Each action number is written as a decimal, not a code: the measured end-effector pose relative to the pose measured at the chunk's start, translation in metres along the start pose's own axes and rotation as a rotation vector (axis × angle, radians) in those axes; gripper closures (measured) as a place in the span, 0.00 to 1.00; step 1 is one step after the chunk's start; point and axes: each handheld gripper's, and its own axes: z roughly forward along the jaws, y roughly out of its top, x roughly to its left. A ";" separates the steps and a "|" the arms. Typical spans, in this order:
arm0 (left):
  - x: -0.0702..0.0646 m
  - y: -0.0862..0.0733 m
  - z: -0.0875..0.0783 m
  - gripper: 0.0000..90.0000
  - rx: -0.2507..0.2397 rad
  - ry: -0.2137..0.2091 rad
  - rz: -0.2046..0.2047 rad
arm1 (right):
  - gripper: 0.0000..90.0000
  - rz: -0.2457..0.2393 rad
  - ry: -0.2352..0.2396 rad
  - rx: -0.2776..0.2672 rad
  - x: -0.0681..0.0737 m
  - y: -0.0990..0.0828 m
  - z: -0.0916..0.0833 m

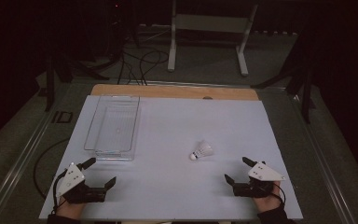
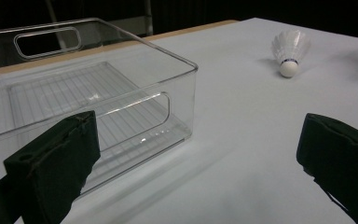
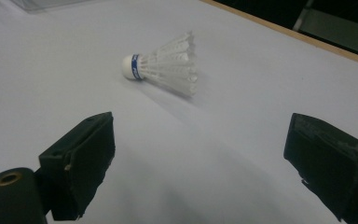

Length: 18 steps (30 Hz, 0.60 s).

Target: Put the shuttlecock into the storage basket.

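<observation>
- Landmark: the clear plastic bin point(image 1: 113, 125) stands on the white table point(image 1: 177, 196), on the left half, its long axis running away from the person. All places below are given relative to it.
- Work piece: the shuttlecock point(image 1: 201, 150) lies on its side on the table, well apart from the bin, to the right of its near right corner. In the right gripper view the shuttlecock point(image 3: 165, 67) shows a white cork with a blue band and its feather skirt fanned out.
- Bin contents: nothing is visible inside the bin point(image 2: 88, 100); its ribbed floor shows bare.
- Left gripper point(image 1: 102, 173): rests near the table's front edge, just in front of the bin's near end. Jaws stand wide apart with nothing between them.
- Right gripper point(image 1: 236, 170): rests near the front edge, far to the right of the bin, with the shuttlecock between it and the bin. Jaws stand wide apart, nothing held; the shuttlecock lies ahead of them, not yet touched.
- Progress, as judged: the likely job is placing the shuttlecock in the bin. No step is done. Remaining: approach, grasp, carry to the bin, release.
</observation>
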 end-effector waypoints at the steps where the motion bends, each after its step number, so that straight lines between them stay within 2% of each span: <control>1: 0.000 0.000 0.000 0.00 0.000 -0.001 -0.001 | 0.10 0.001 0.004 0.001 0.000 0.000 0.000; 10: 0.000 -0.001 0.001 0.00 0.007 -0.004 0.003 | 0.10 -0.005 0.028 0.006 0.001 0.000 0.002; 14: -0.001 0.000 0.000 0.00 0.005 0.000 0.005 | 0.10 -0.017 0.000 -0.007 0.002 0.001 0.000; 18: 0.000 0.000 0.001 0.00 0.014 -0.008 -0.001 | 0.10 -0.013 -0.003 -0.004 0.002 0.001 0.000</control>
